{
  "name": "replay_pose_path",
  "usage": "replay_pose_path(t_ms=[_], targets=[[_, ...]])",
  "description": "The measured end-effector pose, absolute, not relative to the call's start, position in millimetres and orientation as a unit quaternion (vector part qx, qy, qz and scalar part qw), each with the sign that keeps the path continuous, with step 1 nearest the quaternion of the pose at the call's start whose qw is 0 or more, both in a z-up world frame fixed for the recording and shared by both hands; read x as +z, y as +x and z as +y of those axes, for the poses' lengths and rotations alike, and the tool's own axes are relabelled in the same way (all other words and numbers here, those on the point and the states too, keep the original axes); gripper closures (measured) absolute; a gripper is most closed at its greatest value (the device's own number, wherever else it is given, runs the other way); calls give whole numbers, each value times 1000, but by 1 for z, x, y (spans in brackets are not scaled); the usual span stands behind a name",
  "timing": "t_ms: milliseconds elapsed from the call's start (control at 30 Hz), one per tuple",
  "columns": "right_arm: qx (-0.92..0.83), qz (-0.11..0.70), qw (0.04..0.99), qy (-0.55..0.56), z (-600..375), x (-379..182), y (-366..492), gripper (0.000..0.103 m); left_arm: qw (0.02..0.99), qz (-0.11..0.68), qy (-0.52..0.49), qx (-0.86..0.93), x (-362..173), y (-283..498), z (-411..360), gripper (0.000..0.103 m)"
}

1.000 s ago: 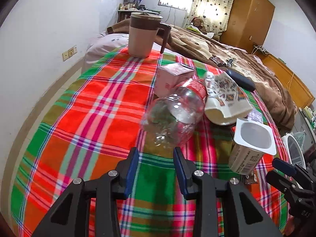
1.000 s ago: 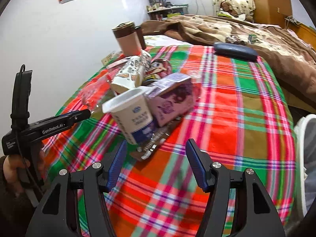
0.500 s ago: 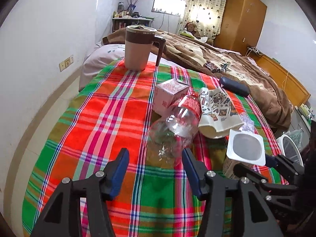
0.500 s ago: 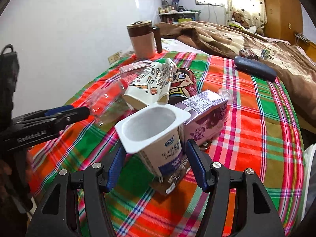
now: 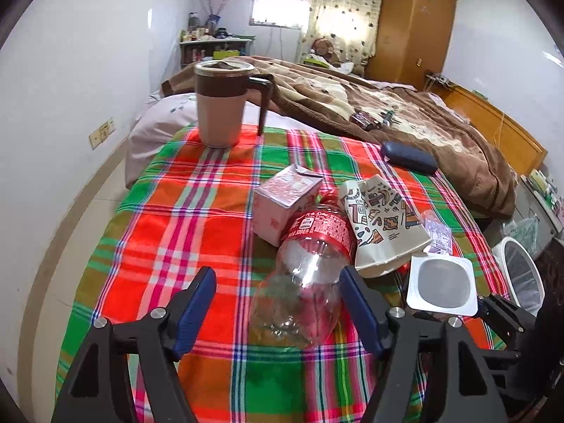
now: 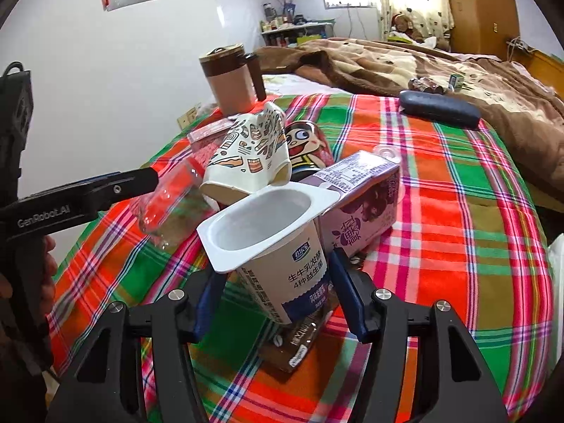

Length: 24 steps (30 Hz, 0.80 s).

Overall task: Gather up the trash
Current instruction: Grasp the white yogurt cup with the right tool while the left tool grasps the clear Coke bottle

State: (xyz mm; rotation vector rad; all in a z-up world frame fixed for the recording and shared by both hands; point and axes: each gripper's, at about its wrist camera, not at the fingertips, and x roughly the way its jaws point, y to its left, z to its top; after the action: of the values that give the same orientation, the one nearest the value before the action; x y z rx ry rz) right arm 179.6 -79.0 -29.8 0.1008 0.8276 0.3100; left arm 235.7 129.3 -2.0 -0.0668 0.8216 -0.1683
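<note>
My left claw has just been opening; it gapes around the crushed clear plastic bottle with a red label, which lies on the plaid-covered tabletop. My right claw has been closing, its pads flanking the white yogurt cup without visibly pressing.

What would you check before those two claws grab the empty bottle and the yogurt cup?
1. Left gripper wide enough for the clear plastic bottle: ok, jaws just opened, bottle's base between them.
2. Left pads off the bottle: cannot tell.
3. Yogurt cup between the right gripper fingers: ok.
4. Right pads pressing the cup: cannot tell, jaws just closing.
5. Cup empty: ok.
6. White bin within reach: cannot tell.
</note>
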Motion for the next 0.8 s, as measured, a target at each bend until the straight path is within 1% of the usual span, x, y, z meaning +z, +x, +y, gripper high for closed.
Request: replay_pose_path(t_ms=[233, 633, 733, 800], targets=[[144, 395, 905, 65, -90, -28, 173, 43, 899, 424, -16, -112, -14, 254, 110, 31], [136, 401, 901, 98, -109, -33, 173, 44, 879, 465, -3, -106, -33, 284, 97, 31], [136, 399, 901, 100, -112, -33, 172, 44, 876, 469, -7, -110, -36, 285, 95, 34], [137, 399, 901, 103, -114, -33, 172, 44, 877, 469, -9, -108, -35, 286, 95, 34]])
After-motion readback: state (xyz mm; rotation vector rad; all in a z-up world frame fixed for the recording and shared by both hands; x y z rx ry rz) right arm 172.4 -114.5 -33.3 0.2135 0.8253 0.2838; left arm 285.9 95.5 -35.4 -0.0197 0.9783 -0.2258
